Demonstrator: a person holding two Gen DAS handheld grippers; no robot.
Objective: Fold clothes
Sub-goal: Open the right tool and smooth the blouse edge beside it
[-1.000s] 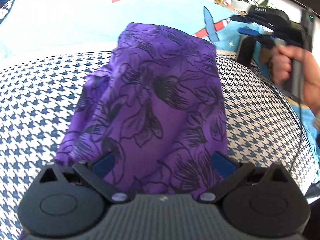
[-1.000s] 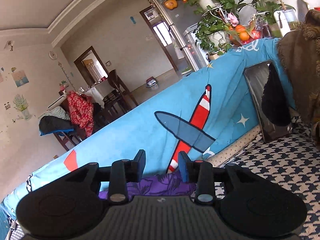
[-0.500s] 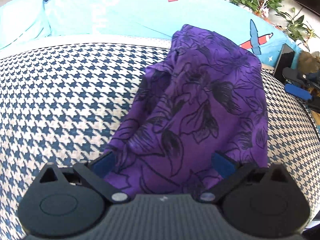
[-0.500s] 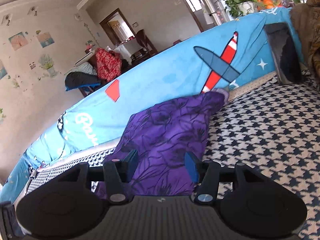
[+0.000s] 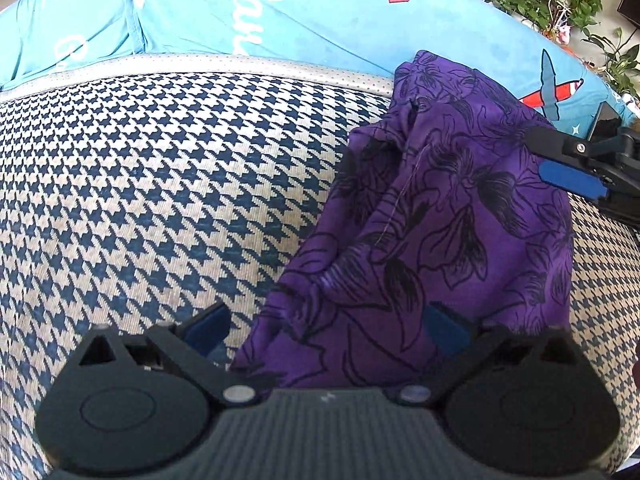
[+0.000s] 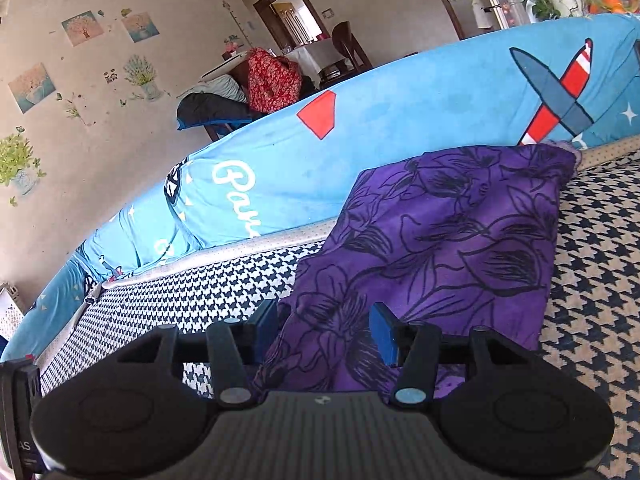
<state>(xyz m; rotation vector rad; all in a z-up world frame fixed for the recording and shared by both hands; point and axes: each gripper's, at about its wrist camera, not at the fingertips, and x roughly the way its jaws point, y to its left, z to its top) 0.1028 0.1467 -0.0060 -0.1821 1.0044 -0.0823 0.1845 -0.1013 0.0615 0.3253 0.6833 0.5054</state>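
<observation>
Behind sofa cover [image 6: 400,128]: dining chair [image 6: 348,46].

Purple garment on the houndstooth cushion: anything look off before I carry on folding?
The purple garment isn't flat: its left side is bunched into creases, its far end rides up against the blue backrest cover, and a loose pale thread trails down its middle. No damage visible.

Houndstooth cushion [image 5: 160,184] lies bare left of purple garment [image 5: 452,216]; blue backrest [image 5: 320,12] blocks behind
</observation>
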